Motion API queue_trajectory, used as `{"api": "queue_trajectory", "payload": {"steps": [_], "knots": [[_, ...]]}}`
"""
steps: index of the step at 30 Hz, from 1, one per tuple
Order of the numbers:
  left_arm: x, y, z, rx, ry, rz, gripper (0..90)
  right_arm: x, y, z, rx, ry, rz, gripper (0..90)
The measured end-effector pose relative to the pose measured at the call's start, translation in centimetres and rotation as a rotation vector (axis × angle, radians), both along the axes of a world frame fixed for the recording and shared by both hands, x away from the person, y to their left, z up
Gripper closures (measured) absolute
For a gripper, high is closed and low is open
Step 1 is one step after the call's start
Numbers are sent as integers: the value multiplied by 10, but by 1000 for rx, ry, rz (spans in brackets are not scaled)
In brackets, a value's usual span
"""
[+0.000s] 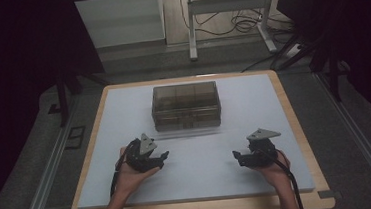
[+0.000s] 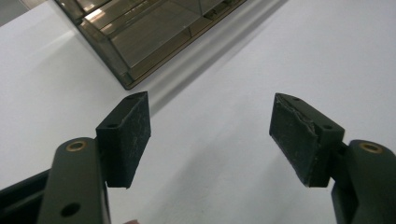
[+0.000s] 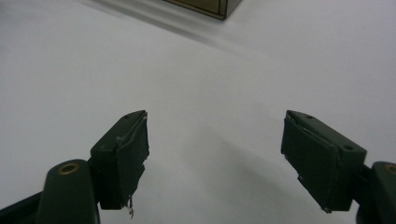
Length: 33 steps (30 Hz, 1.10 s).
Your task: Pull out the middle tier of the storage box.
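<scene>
Left gripper (image 1: 163, 156) jaws spread wide, nothing between the pads (image 2: 128, 140), touching nothing; it hangs over bare white mat (image 1: 199, 178), held in the left hand (image 1: 131, 175). Right gripper (image 1: 239, 156) same story: jaws wide apart, pads (image 3: 123, 161) empty, over the mat, right hand (image 1: 274, 170) underneath.

High view gives the layout: smoky translucent box (image 1: 186, 106) sits at the far centre of the mat, both grippers on the near side, one to each side of it, well apart from it and from each other. Left gripper view gets the close-up: box (image 2: 140, 37) corner at upper left, tinted clear walls, inner dividers visible through them, brownish base edge. Right gripper view catches just a corner of the box (image 3: 205, 7) at the top edge.

Box is rectangular, dark grey-brown, see-through, flat on the mat, lid state unclear
</scene>
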<state>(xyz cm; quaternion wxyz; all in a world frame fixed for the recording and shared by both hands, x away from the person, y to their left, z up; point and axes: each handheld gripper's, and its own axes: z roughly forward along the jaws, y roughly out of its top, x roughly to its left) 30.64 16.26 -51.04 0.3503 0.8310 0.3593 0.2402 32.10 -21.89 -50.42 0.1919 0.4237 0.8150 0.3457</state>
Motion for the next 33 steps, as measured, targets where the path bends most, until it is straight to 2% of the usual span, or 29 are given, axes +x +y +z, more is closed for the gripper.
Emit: {"api": "queue_trajectory", "payload": {"steps": [6, 15, 19, 21, 25, 30, 33], "knots": [[1, 5, 0, -23, 8, 15, 298, 1, 0, 0, 16, -3, 9, 239], [7, 17, -1, -32, 21, 41, 302, 4, 2, 3, 57, -9, 29, 288], [11, 20, 0, -33, 20, 39, 305, 8, 3, 6, 59, -3, 45, 304], [13, 21, 2, -32, 18, 37, 308, 10, 2, 10, 93, -4, 62, 314], [18, 21, 4, -38, 10, 35, 319, 14, 4, 12, 81, -11, 68, 319], [24, 22, 4, -39, 32, 24, 341, 19, 5, 15, 67, 1, 93, 319], [27, 23, 6, -24, 26, 33, 343, 24, 4, 18, 65, 7, 94, 319]]}}
